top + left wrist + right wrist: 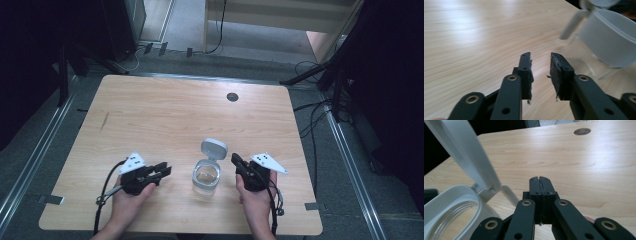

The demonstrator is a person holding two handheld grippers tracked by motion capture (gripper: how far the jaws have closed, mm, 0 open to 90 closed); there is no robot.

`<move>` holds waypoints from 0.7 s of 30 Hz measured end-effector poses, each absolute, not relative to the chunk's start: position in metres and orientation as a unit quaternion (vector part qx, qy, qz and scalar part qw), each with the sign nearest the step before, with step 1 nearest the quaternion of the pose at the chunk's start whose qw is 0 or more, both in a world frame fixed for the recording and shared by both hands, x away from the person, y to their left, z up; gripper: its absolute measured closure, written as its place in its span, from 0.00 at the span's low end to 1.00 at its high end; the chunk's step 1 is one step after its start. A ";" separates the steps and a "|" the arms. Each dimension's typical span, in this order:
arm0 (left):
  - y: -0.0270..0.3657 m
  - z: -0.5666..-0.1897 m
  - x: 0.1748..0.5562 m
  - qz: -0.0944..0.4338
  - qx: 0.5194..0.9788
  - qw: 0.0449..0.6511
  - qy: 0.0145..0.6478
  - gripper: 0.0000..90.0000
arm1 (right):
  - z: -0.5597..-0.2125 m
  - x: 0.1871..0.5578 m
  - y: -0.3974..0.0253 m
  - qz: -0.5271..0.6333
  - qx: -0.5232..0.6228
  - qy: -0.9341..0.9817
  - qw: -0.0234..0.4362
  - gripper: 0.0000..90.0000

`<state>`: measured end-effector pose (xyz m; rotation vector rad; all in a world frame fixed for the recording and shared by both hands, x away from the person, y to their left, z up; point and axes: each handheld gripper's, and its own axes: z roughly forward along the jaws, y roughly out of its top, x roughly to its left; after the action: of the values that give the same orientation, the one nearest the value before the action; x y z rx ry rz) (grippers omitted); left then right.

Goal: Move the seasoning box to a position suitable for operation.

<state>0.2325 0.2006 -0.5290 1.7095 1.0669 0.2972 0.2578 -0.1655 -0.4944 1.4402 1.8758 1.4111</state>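
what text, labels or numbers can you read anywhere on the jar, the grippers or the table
None can be read.
Clear jar and its open white flip lid: no print visible.
Left gripper and right gripper: plain black jaws, no markings; the grey plates on top carry dark dots, no letters.
Wooden table: bare wood grain and a round cable hole, no label.

Dim, dark surroundings; soft glare on the table [474,30] (nearby jar [609,37] blurred)

Smooth pale wood table [165,110]
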 end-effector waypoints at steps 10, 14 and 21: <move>0.301 -0.540 0.216 0.181 0.647 0.522 0.526 0.21 | -0.482 0.273 -0.168 0.515 0.486 0.682 0.184 1.00; 0.328 -0.542 0.208 0.195 0.643 0.524 0.524 0.15 | -0.475 0.279 -0.167 0.520 0.477 0.685 0.181 1.00; 0.349 -0.548 0.207 0.171 0.611 0.538 0.554 0.15 | -0.463 0.287 -0.164 0.529 0.468 0.688 0.170 1.00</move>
<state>0.2073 0.3489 -0.5485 1.4540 1.3187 0.4072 0.2866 -0.1638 -0.4632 1.3283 1.9536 1.5014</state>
